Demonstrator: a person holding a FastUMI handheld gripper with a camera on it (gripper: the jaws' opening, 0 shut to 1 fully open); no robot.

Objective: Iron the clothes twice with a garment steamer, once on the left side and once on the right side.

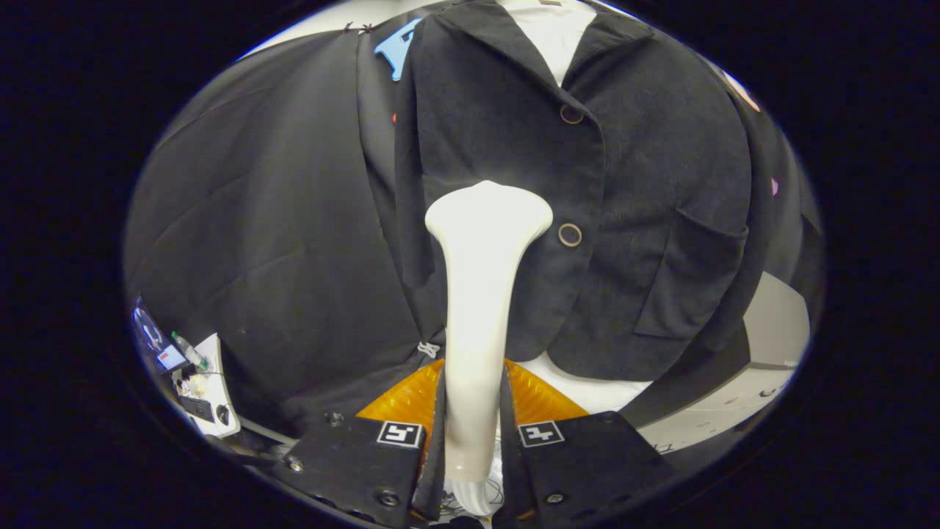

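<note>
With the gripper (474, 441) clamped on the white garment steamer (481, 294), whose head sits mid-frame against the hanging black jacket (624, 184) beside its buttons, I'd glide it slowly, flat to the cloth.

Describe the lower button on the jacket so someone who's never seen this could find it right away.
Start at the dark corduroy-like jacket hanging ahead of the tongs, which are shut on the white plastic steamer handle. Follow its front edge down from the collar: two round, ring-rimmed buttons sit there. The lower button is the one right beside the steamer's flared head, below the upper button.
</note>
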